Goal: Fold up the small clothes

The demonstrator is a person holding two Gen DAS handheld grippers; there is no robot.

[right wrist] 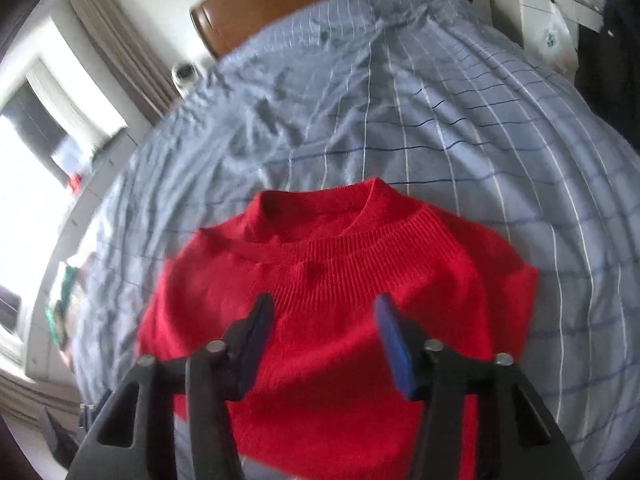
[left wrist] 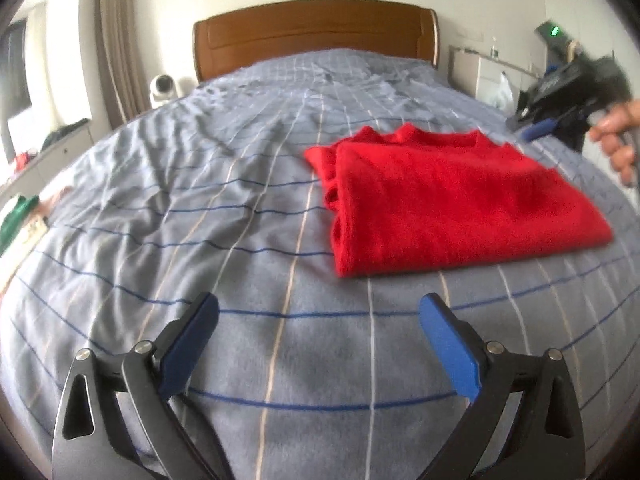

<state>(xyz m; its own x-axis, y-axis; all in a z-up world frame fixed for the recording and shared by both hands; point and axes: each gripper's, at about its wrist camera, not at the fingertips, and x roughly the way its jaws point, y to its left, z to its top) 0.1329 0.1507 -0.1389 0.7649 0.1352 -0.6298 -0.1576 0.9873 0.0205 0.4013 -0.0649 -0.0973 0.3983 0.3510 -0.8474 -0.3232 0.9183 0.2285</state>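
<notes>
A red knit sweater (left wrist: 452, 200) lies folded into a rectangle on the blue checked bedspread (left wrist: 200, 200), collar toward the headboard. My left gripper (left wrist: 318, 312) is open and empty, hovering over bare bedspread in front of and to the left of the sweater. My right gripper (right wrist: 324, 310) is open and empty, held above the sweater (right wrist: 332, 280) just below its ribbed collar. The right gripper also shows in the left wrist view (left wrist: 538, 126), blurred, at the sweater's far right corner, held by a hand.
A wooden headboard (left wrist: 312, 36) stands at the far end of the bed. A small white device (left wrist: 162, 86) sits at the bed's far left. A white cabinet (right wrist: 548, 12) with a plastic bag stands on the right. Clutter lies on a ledge (left wrist: 24, 208) at the left.
</notes>
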